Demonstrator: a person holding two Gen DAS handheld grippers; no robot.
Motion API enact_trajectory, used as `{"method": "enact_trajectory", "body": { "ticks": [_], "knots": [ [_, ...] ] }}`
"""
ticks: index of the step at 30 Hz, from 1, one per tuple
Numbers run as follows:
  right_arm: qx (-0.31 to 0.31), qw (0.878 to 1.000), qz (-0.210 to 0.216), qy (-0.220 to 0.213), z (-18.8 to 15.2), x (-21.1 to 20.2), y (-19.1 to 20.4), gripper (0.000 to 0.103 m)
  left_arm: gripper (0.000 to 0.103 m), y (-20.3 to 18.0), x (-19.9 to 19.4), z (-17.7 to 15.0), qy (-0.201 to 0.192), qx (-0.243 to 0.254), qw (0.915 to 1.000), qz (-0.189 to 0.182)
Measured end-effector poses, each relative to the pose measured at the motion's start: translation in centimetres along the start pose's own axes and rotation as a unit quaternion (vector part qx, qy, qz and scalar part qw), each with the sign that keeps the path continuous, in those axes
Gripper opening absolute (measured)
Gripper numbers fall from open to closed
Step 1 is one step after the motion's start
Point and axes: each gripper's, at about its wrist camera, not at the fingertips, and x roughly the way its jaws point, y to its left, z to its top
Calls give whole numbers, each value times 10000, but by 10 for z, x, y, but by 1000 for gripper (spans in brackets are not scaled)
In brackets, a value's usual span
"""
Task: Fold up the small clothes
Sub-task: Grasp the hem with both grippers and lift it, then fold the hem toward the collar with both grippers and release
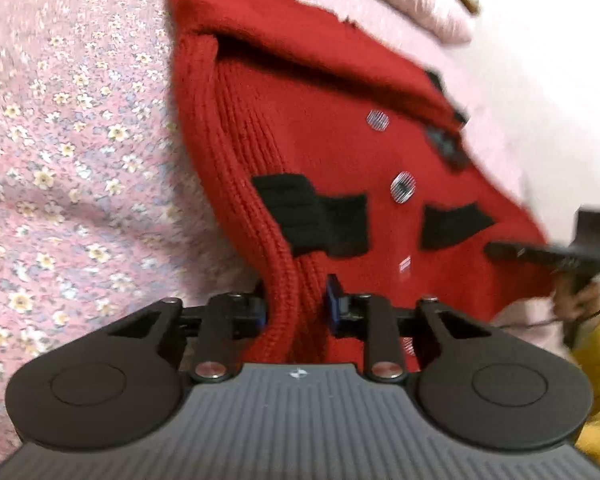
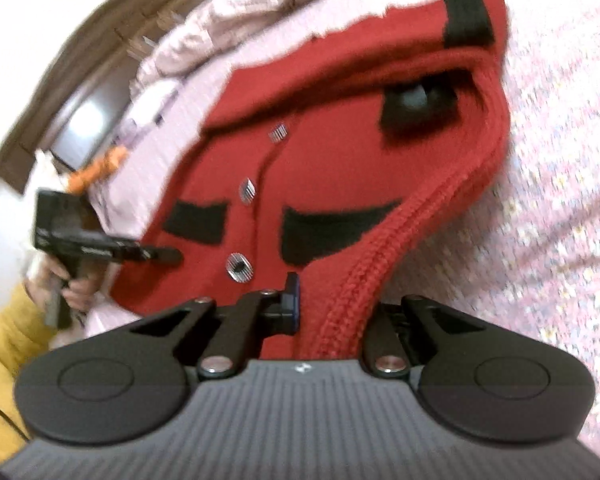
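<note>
1. Left wrist view: left gripper (image 1: 298,306) pinches the ribbed hem of the red cardigan (image 1: 340,152) at 6 o'clock.
2. Right wrist view: right gripper (image 2: 336,312) pinches the same hem.
3. Cardigan extends toward 12 o'clock over the floral bedspread (image 1: 60,140).

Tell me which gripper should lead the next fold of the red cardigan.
Left, marginally. The left gripper is shut on the cardigan at its ribbed edge, seated deep between both visible fingers. The right gripper also clamps ribbing, but fabric hides one finger, so its hold is harder to judge.
</note>
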Motion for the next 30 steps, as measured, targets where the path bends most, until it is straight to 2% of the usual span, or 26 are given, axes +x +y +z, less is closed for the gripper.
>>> {"method": "enact_trajectory", "body": {
  "ticks": [3,8,15,19,30],
  "knots": [
    [6,9994,194,-294,10,-9,4,11,25,-2,-9,6,-200,-168,9992,-301],
    [-43,9972,288,-693,26,-19,9,11,23,-12,-26,23,-589,-282,9959,-618],
    [42,9899,447,-1345,43,-28,9,11,19,-17,-54,58,-1418,-612,9803,-1228],
    [110,9861,458,-1594,62,-25,7,11,18,-19,-50,85,-1638,-760,9758,-1231],
    [516,9738,454,-2166,131,-4,-16,11,16,7,-27,144,-1871,-1313,9675,-1086]
  ]
}}
